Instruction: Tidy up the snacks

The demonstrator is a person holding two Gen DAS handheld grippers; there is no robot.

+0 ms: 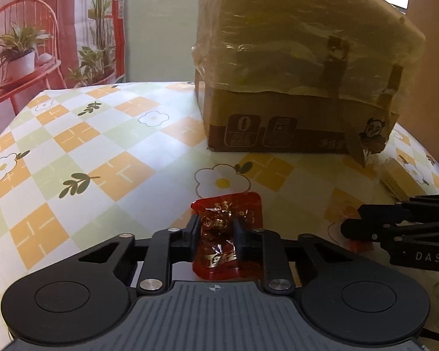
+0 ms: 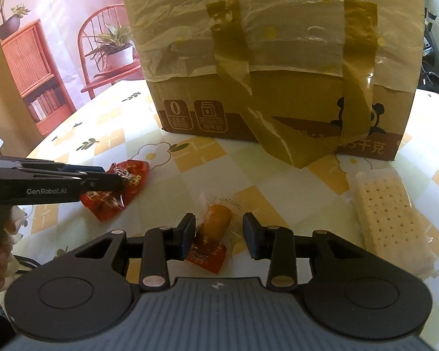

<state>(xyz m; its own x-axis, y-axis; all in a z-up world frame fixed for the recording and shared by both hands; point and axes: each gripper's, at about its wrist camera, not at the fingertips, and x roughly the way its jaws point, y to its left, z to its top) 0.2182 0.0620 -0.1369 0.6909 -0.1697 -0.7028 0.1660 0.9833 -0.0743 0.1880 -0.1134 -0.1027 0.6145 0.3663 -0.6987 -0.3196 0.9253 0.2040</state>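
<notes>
My left gripper (image 1: 216, 228) is shut on a red snack packet (image 1: 226, 210) just above the tablecloth; the packet also shows in the right wrist view (image 2: 125, 187) with the left gripper (image 2: 118, 180) on it. My right gripper (image 2: 219, 228) is open, with its fingers on either side of an orange sausage snack in a clear and red wrapper (image 2: 215, 228) lying on the table. In the left wrist view the right gripper (image 1: 348, 222) comes in from the right. A cardboard box (image 1: 292, 117) lined with a yellow plastic bag stands behind; it also shows in the right wrist view (image 2: 278, 58).
A wrapped cracker pack (image 2: 386, 216) lies at the right, also in the left wrist view (image 1: 398, 181). The round table has a flower-patterned checked cloth (image 1: 102, 146). The bag's handles (image 2: 281, 140) hang down the box front. A wall with a printed chair scene stands behind.
</notes>
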